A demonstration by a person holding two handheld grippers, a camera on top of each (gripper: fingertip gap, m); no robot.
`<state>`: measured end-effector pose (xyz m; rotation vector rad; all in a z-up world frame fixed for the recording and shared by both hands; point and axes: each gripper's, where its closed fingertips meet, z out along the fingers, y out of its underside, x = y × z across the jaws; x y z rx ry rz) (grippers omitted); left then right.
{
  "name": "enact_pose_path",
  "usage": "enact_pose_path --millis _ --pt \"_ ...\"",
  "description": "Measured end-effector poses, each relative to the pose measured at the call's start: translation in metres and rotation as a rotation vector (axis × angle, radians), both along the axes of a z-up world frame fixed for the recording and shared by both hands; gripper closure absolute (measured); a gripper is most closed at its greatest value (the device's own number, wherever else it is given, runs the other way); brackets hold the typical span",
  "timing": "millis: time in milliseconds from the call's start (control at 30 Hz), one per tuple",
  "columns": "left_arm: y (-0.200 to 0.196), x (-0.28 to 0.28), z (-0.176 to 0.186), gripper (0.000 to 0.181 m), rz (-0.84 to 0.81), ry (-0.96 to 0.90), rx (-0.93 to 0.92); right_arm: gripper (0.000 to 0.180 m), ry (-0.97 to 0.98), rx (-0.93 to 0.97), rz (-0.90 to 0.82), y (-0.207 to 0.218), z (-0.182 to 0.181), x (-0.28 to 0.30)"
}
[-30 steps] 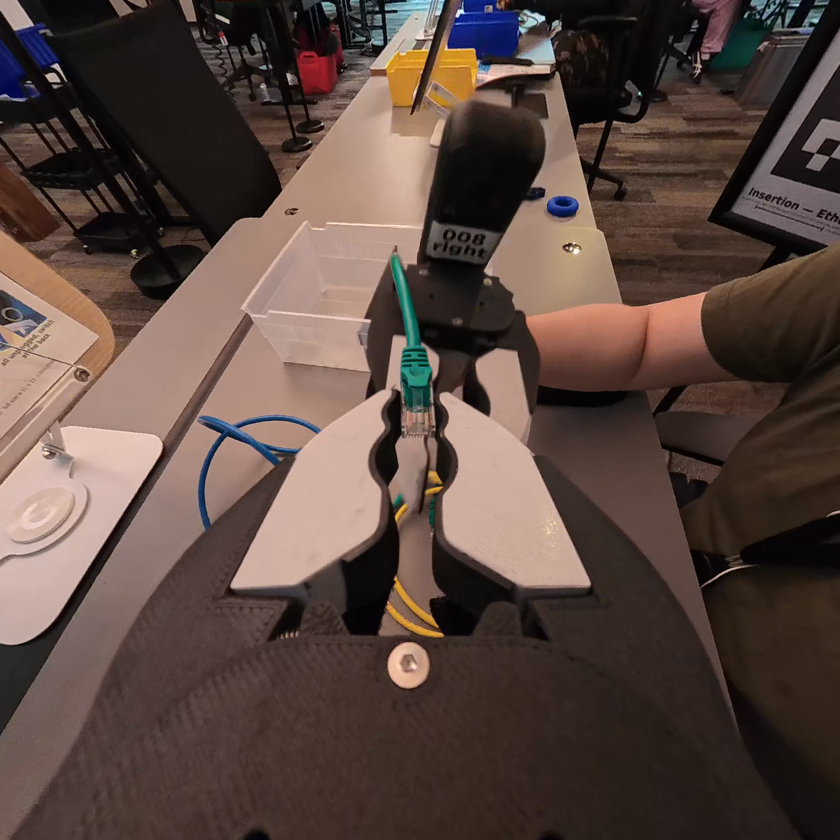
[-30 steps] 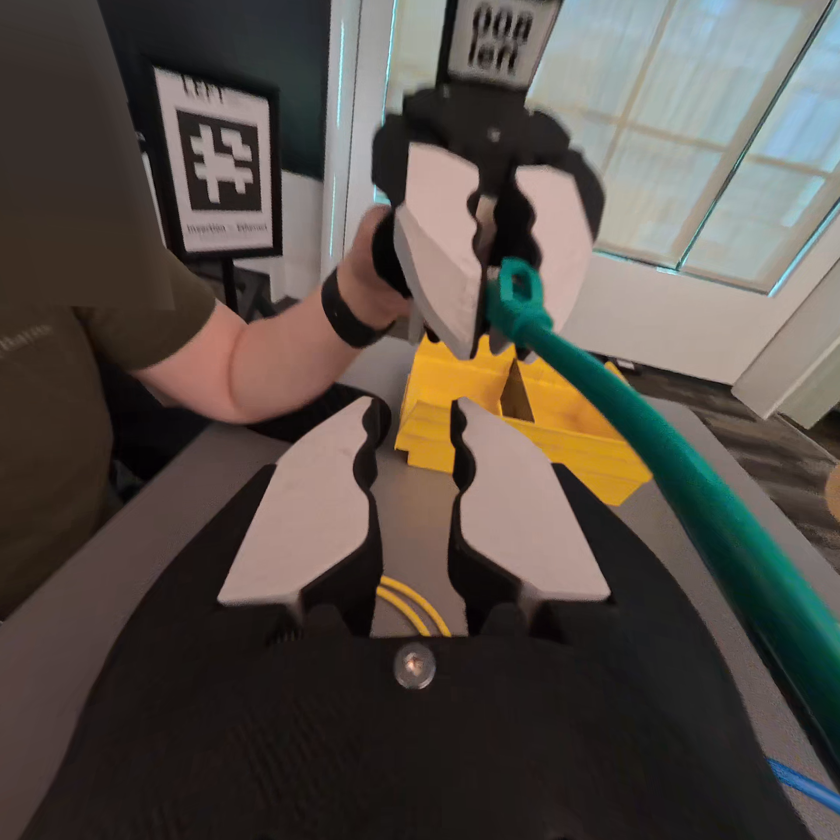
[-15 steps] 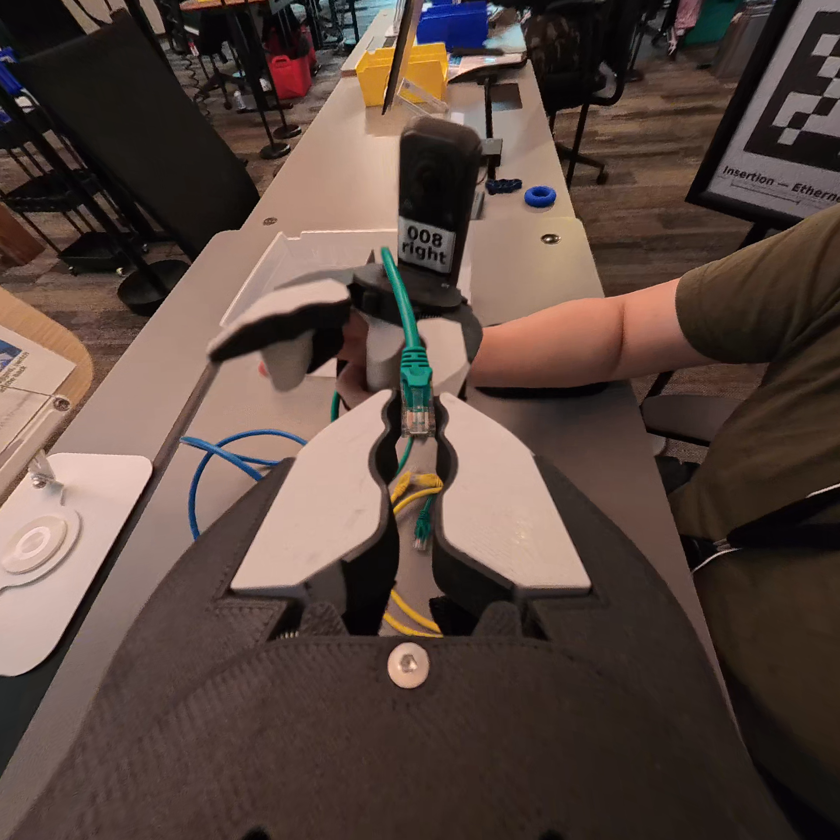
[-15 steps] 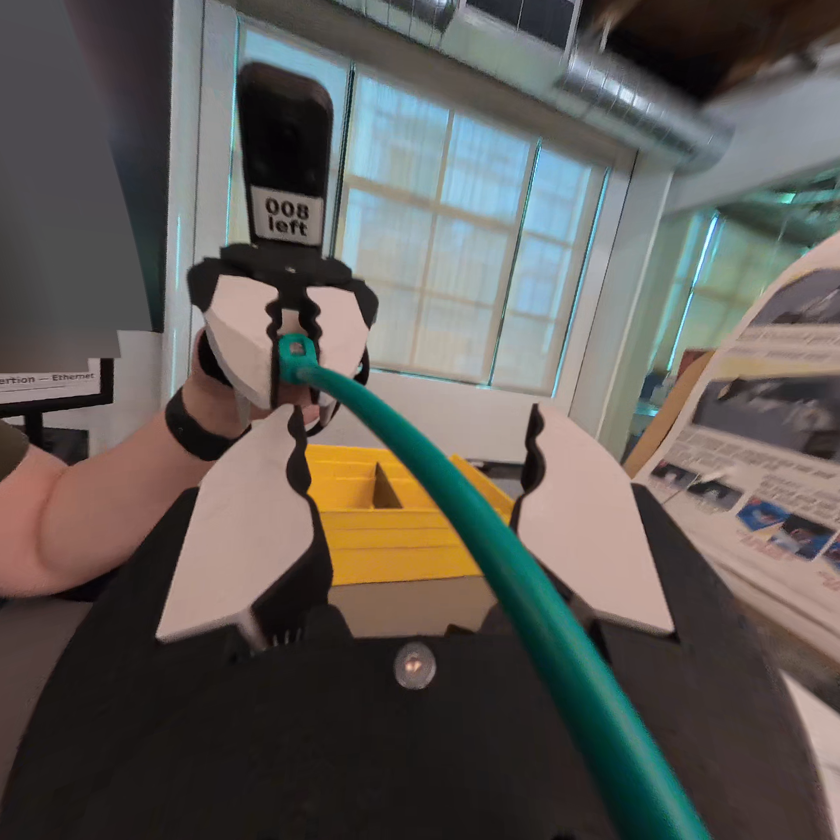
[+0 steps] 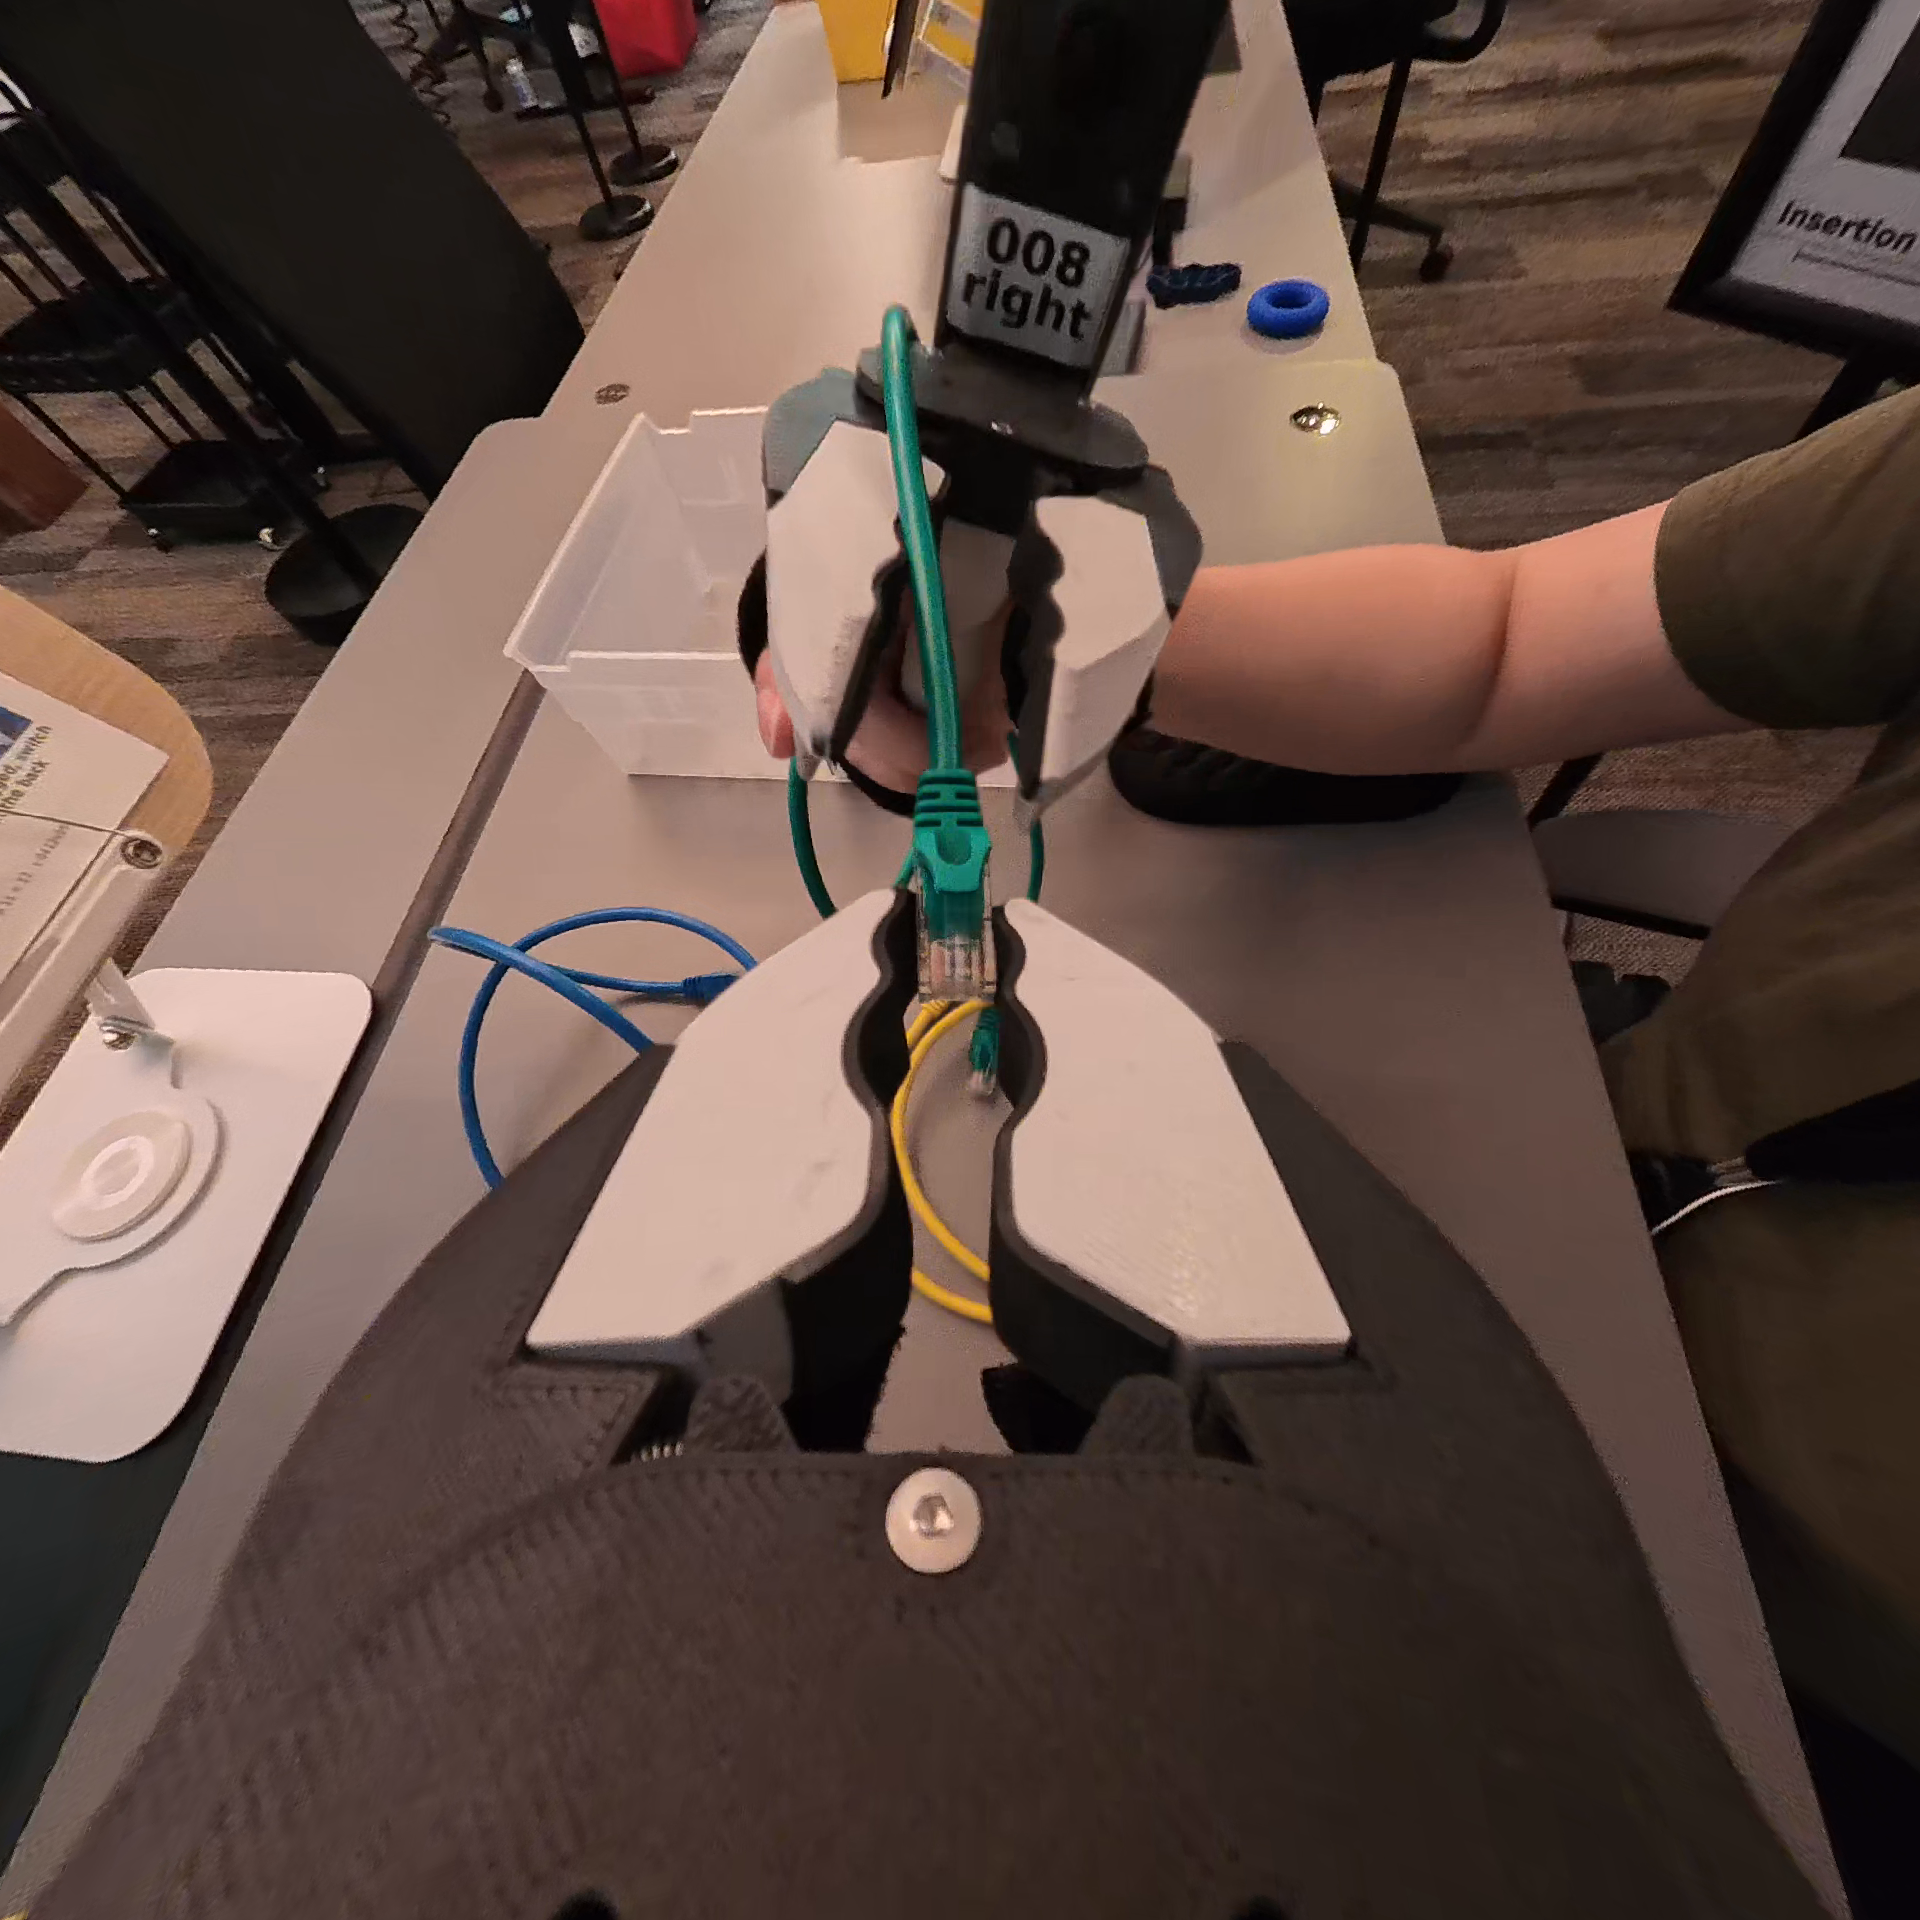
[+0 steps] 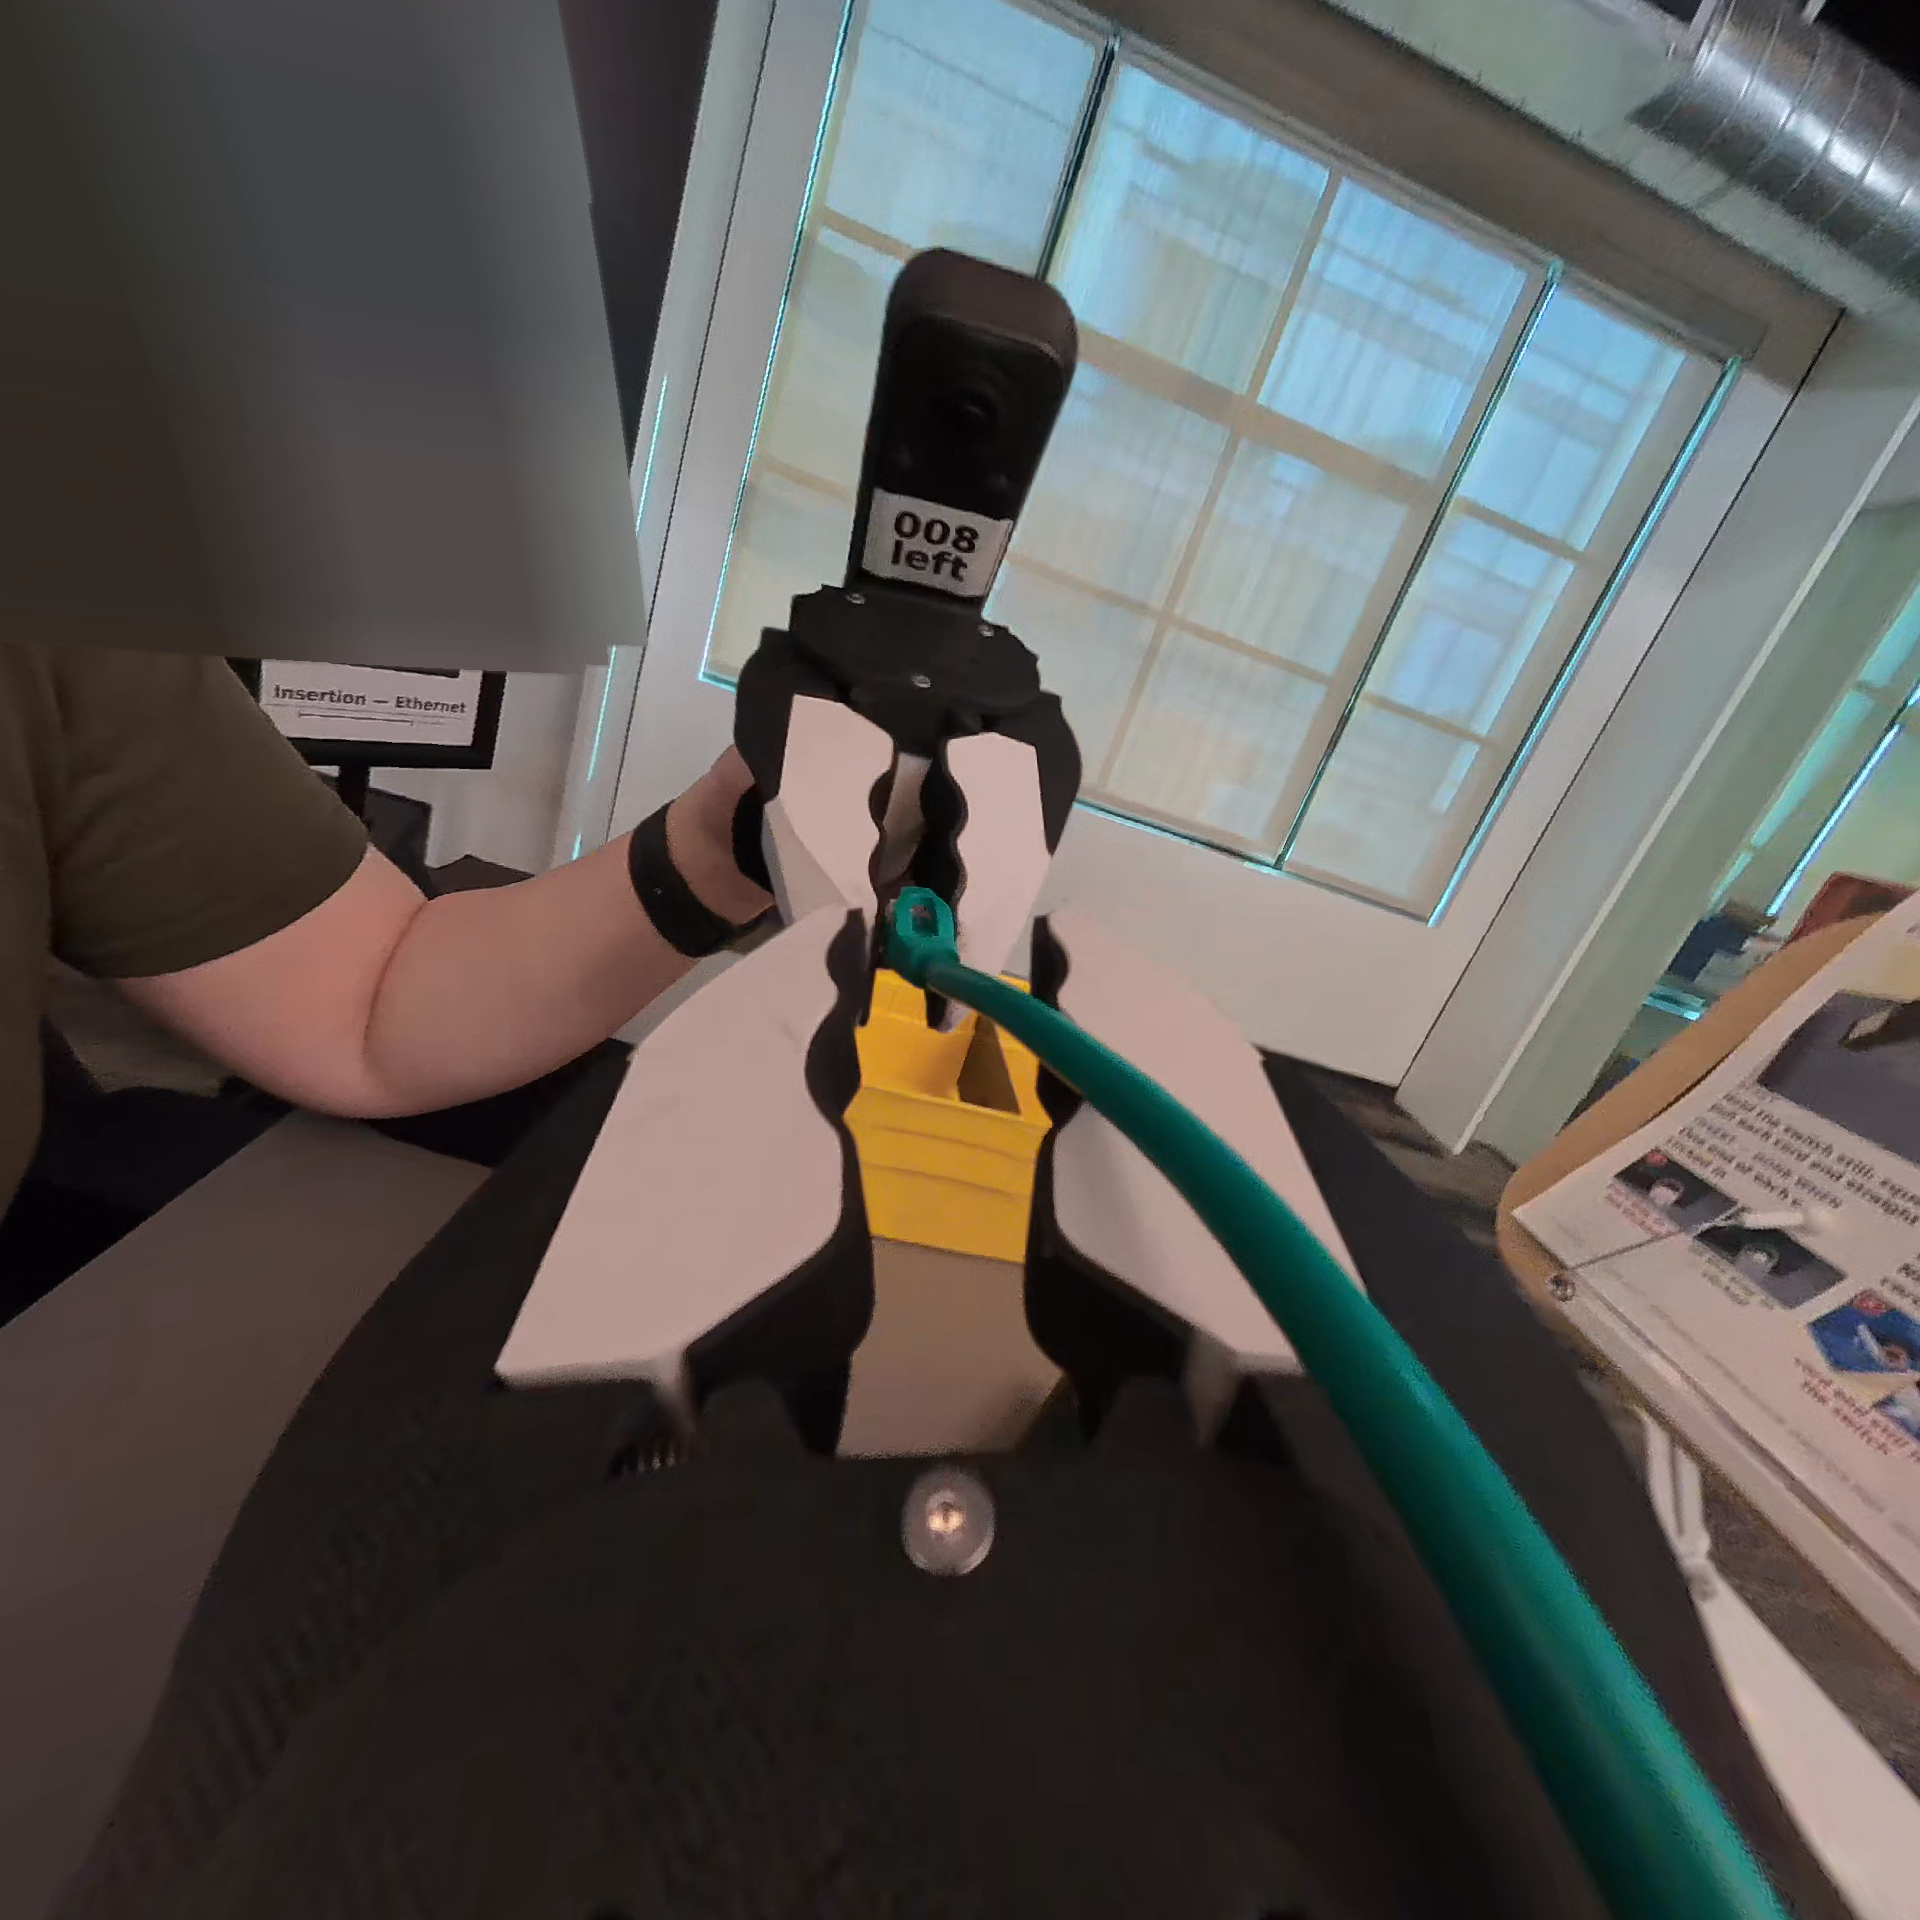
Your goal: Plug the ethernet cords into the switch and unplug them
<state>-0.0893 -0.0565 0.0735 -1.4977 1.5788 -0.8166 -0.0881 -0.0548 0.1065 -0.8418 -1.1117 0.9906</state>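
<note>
Above the grey tabletop [image 5: 1299,935], in the left wrist view, the left gripper [image 5: 951,961] has its jaws clamped on the green cord's [image 5: 928,582] clear plug [image 5: 954,948]. In the right wrist view, the right gripper [image 6: 951,971] has narrow jaws around nothing; close them on the boot squarely, no switch visible

My left camera looks along my fingers [image 5: 810,1091] down the desk [image 5: 1299,935]; my right camera faces back toward the windows [image 6: 1299,540]. Both, close, share the green cord [image 5: 925,623].
</note>
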Motion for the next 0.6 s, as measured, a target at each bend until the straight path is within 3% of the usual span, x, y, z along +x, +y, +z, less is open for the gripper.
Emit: enact_pose_path --millis 600 --pt "0.004 -0.001 -0.014 0.169 0.011 0.069 0.004 0.161 -0.166 -0.066 -0.005 0.006 -0.017 0.0"
